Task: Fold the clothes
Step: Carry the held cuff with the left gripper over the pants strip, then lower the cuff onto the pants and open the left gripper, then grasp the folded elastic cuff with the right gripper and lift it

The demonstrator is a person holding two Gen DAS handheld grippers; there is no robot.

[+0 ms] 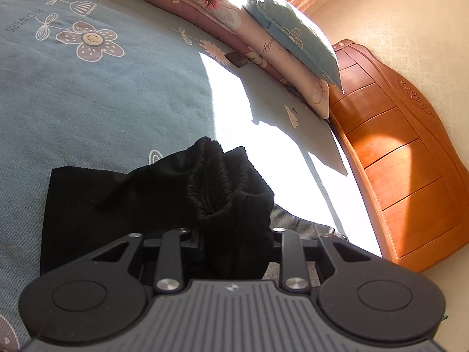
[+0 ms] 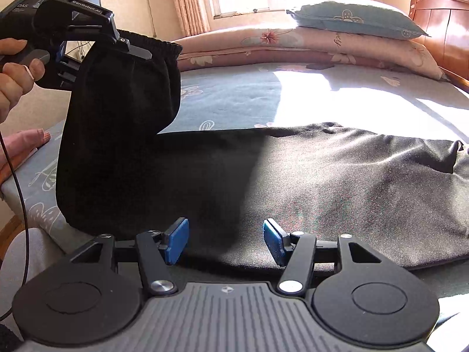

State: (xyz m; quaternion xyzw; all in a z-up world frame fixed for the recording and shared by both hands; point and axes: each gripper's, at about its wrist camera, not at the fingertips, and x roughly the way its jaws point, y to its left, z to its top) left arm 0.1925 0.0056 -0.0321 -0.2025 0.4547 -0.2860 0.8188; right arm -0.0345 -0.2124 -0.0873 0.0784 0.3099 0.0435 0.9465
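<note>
Right wrist view: my left gripper is clenched on the elastic waistband of the black trousers, that end lifted off the bed and hanging below the fingers; a hand holds its handle. Rest of the trousers lies flat across the blue flowered sheet, partly in sunlight. My right gripper hovers at the near edge of the cloth, blue pads apart, nothing between them. Left wrist view: bunched waistband fills the jaws. Pillow on folded quilt, beside wooden headboard.
</note>
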